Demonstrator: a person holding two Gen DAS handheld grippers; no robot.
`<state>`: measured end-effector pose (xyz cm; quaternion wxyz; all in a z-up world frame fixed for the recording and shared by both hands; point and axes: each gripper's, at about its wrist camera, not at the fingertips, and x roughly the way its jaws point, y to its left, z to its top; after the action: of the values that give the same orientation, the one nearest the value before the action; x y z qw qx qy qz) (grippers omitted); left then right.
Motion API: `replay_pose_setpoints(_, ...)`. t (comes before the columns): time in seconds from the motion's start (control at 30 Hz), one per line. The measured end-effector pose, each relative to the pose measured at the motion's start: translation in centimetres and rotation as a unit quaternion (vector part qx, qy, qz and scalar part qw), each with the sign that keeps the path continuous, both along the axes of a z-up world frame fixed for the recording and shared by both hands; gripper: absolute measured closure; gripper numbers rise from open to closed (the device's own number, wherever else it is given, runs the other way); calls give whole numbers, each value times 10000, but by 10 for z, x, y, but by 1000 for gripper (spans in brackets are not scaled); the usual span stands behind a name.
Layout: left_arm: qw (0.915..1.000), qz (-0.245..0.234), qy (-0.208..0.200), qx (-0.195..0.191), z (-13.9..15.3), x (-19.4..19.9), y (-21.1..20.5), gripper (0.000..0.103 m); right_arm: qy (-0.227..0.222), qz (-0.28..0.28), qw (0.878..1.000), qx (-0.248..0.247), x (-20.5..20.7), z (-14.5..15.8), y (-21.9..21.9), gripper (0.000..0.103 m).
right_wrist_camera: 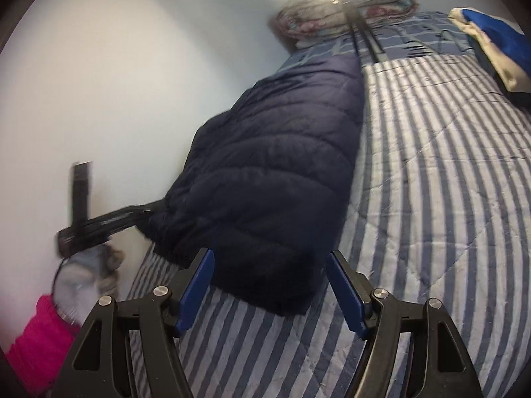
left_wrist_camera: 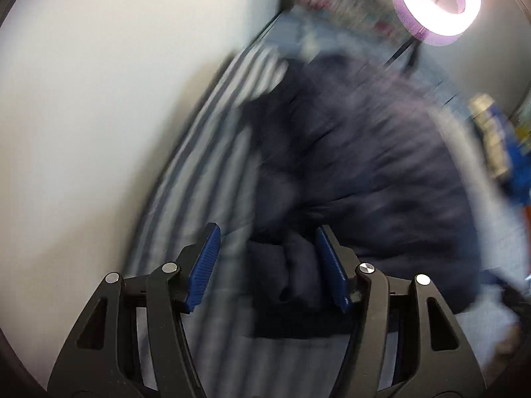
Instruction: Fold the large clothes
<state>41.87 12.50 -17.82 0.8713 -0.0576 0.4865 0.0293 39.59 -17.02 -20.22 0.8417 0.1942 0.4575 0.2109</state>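
Observation:
A dark navy quilted puffer jacket lies lengthwise on a blue-and-white striped bed cover, along the wall side. My right gripper is open, its blue pads just above the jacket's near hem, touching nothing. In the blurred left wrist view the same jacket fills the middle. My left gripper is open, with a bunched fold of jacket lying between its blue pads; the pads stand apart from the cloth. The left gripper also shows as a black blur at the jacket's left edge in the right wrist view.
A white wall runs along the bed's left side. A ring light on a black stand stands at the bed's far end by a floral pillow. A blue and cream garment lies at the far right. A pink sleeve is at lower left.

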Motion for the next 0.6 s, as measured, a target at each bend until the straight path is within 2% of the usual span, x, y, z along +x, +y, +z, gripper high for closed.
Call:
replay_pose_setpoints(0.03, 9998, 85, 151, -69, -19, -1, 8, 38, 6, 160, 9998, -69, -3, -2, 7, 30)
replay_pose_setpoints(0.1, 9985, 213, 250, -434, -34, -4, 20, 37, -1, 442, 9987, -241, -18, -4, 19, 30)
replay_pose_setpoints(0.13, 9977, 267, 243, -566, -37, -6, 24, 37, -9, 547, 9977, -402, -18, -9, 25, 30)
replay_pose_setpoints(0.17, 9981, 232, 230, -532, -36, -6, 24, 37, -22, 557, 9969, -554, -19, -11, 31, 33)
replay_pose_setpoints(0.2, 9988, 179, 209, -405, -35, -7, 20, 37, -3, 543, 9964, -655, -24, -11, 34, 40)
replay_pose_setpoints(0.23, 9993, 141, 177, -300, -34, -9, 17, 38, 59, 554, 9961, -678, -20, -15, 35, 62)
replay_pose_setpoints(0.27, 9993, 119, 163, -301, -34, -11, 15, 39, 89, 551, 9959, -712, -16, -15, 35, 70)
replay_pose_setpoints(0.37, 9991, 78, 168, -394, -34, -18, 8, 41, -61, 723, 9924, -989, -14, -4, 37, 86)
replay_pose_setpoints(0.5, 9986, -210, 184, -460, -31, -32, -17, 44, -348, 948, 9837, -1486, -3, 11, 25, 90)
replay_pose_setpoints(0.6, 9977, -471, 206, -431, -28, -39, -36, 44, -398, 817, 9811, -1709, -4, 13, 2, 90)
